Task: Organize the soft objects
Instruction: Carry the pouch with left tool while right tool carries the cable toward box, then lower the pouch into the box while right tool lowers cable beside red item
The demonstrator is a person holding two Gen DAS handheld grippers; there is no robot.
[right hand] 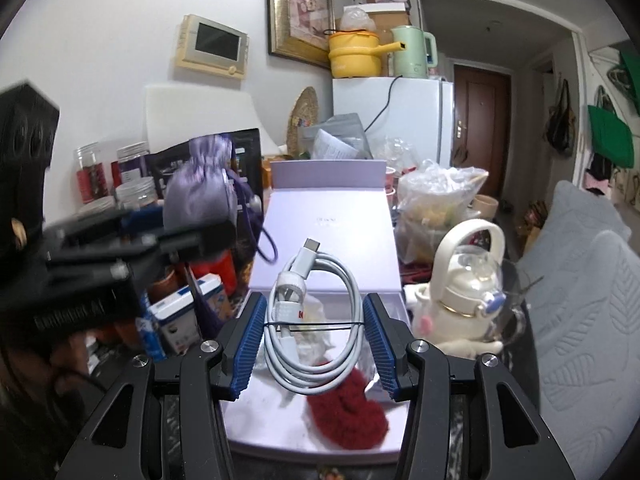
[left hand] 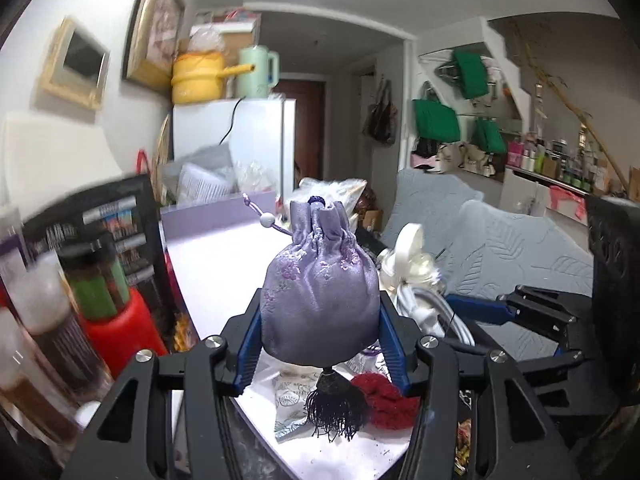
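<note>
Left wrist view: the left gripper (left hand: pixel 320 320) clamps a lilac drawstring pouch (left hand: pixel 320 280) above the open lavender box (left hand: pixel 224 256). Right of it, the right gripper (right hand: pixel 316 336) grasps a coiled white cable (right hand: pixel 312 312) over a red scrunchie (right hand: pixel 348 416) lying in the box's near end.
</note>
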